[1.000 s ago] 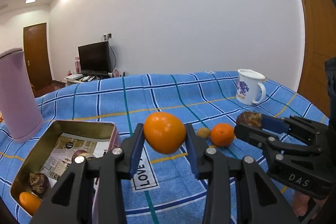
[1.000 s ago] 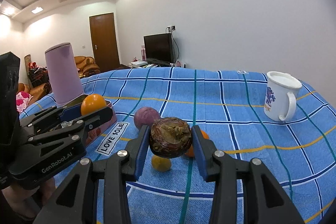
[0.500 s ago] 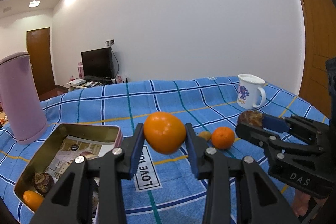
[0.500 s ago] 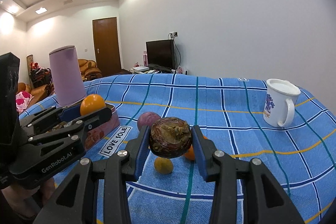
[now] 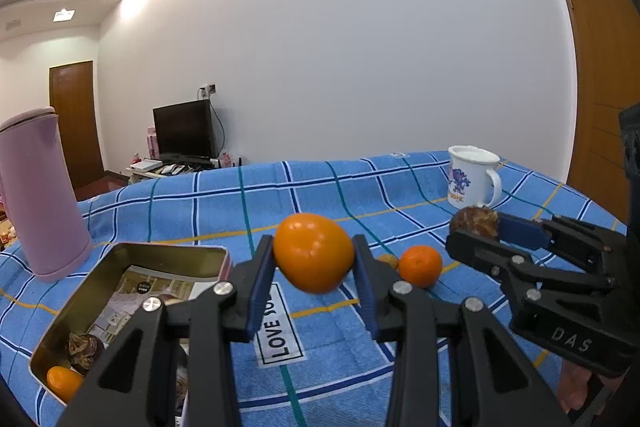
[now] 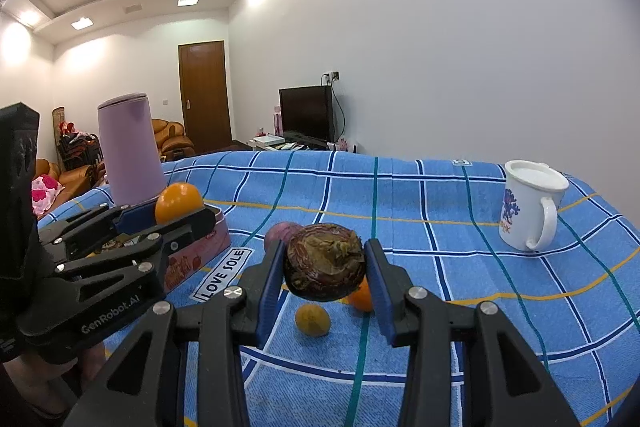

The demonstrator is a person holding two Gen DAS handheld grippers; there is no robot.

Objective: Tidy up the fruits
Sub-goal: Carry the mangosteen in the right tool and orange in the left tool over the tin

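Glossy smooth orange [image 5: 314, 251], wrinkled matt brown fruit [image 6: 325, 267], shiny metal tin [image 5: 100, 279], woven checked cloth [image 5: 340, 195], glazed mug [image 5: 472, 182]

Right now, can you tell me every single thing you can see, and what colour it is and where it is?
orange: 1, orange, held in the left gripper.
wrinkled fruit: 1, dark brown, held in the right gripper.
tin box: 1, gold inside, on the cloth at left; holds a small orange fruit and a dark wrinkled one.
loose fruits: small orange, yellowish one, purple one, on the cloth beside the tin.
mug: 1, white with blue print, far right.
tumbler: 1, lilac, behind the tin.
tablecloth: 1, blue check.
television: 1, black, by the wall.
left gripper: black, blue pads.
right gripper: black, blue pads.
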